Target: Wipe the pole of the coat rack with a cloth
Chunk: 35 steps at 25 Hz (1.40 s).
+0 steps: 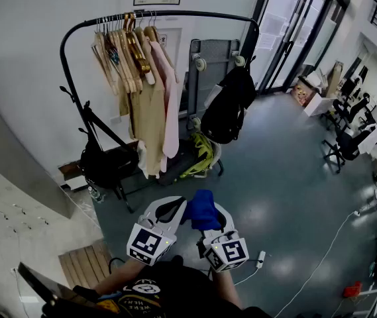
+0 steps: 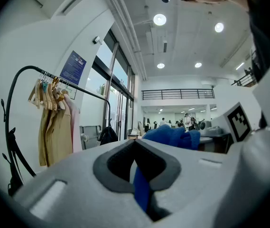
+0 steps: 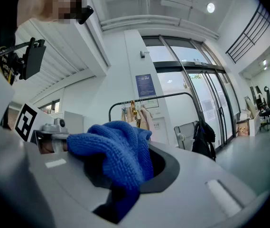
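A: Cloth first. Where is it?
B: It's bunched between the two grippers, low in the head view, just in front of the person. It is blue, and well apart from the coat rack.
A: And the left gripper?
B: Its jaws are closed on a thin fold of the cloth. Its own view shows the blue strip pinched in the seam between them.
A: The right gripper?
B: It clamps the bulk of the cloth. The cloth heaps over the jaws there and covers the tips, but they seem drawn tight on it.
A: Describe the rack.
B: It's black with a curved top pole, and stands by the white wall beyond both grippers. Wooden hangers and pale garments hang toward its left end. A black backpack hangs by the right upright.
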{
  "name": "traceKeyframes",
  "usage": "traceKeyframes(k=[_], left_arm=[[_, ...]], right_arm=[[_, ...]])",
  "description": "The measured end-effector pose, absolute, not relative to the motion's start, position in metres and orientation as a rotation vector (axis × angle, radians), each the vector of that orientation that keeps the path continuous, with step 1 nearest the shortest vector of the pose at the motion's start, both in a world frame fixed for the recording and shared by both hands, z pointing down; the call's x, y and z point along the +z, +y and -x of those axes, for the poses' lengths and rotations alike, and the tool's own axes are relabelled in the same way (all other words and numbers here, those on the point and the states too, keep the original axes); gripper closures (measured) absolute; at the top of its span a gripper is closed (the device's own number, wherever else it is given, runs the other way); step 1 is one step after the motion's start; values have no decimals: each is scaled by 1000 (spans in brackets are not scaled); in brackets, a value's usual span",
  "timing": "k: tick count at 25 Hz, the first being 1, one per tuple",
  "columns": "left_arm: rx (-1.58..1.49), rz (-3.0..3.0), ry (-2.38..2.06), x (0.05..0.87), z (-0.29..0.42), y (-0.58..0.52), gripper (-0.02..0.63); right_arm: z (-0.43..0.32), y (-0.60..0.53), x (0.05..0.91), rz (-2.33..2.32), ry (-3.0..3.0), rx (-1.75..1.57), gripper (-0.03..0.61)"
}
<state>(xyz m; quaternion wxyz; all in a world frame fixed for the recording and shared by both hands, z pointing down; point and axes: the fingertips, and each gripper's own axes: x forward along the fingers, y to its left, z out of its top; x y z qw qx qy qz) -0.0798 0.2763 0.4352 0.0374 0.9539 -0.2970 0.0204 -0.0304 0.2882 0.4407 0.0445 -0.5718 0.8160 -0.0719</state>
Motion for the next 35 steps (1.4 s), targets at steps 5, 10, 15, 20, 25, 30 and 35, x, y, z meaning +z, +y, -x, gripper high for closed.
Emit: traceKeyframes(k=[5, 10, 15, 20, 25, 30, 35], left_arm=[[80, -2916, -896, 442, 75, 281, 611], [97, -2926, -885, 444, 69, 284, 611], [95, -2915, -879, 448, 58, 284, 611], [101, -2937, -900, 445, 45, 279, 611], [147, -2960, -922, 452, 30, 284, 611], [142, -2942, -880, 454, 12, 251, 611], [99, -2939, -830, 453, 2, 185, 611]], right_arm=[[23, 291, 445, 1757, 2483, -227, 508], [15, 295, 445, 1755, 2454, -258, 508], [5, 295, 450, 1732, 2420, -302, 506], [-5, 291, 453, 1708, 2442, -302, 506], [-23, 291, 470, 1692, 2449, -336, 506], [-42, 263, 480, 1714, 2416, -406, 506], [-55, 198, 487, 1762, 2409, -406, 506]])
